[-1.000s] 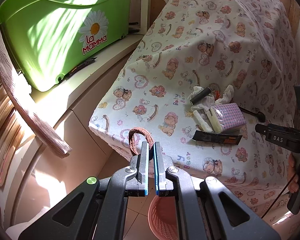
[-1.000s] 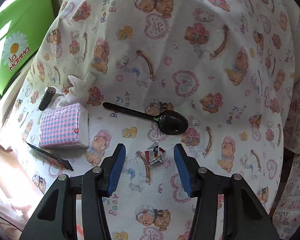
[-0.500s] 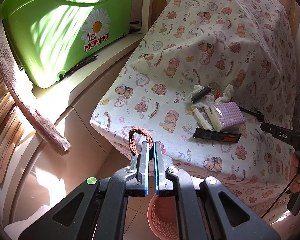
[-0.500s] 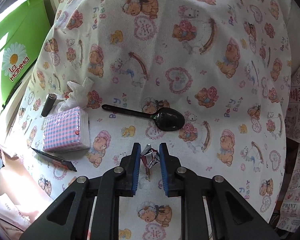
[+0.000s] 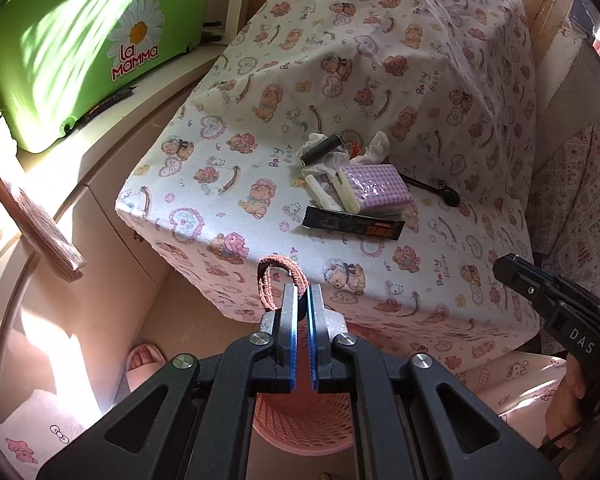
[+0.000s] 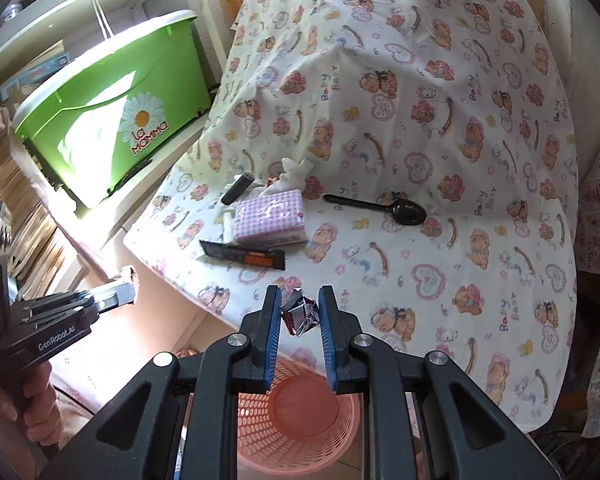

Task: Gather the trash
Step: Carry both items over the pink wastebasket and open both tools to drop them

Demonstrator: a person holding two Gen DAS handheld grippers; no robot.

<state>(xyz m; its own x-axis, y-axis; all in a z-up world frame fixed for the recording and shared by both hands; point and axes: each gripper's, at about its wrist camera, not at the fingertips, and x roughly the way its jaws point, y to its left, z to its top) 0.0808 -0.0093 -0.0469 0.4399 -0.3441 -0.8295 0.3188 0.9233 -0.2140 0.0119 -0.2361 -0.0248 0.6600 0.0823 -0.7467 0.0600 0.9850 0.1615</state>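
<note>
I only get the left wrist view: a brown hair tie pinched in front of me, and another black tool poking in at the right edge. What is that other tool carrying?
Observer: The right gripper is shut on a crumpled foil wrapper.
Operator: Is it anywhere near a bin?
Observer: In the right wrist view the pink basket shows directly below that gripper, with its open mouth facing up.
Operator: And the black stick behind the checked tissue pack?
Observer: That is a black plastic spoon. It lies flat on the cloth, to the right of the pack and clear of it.
</note>
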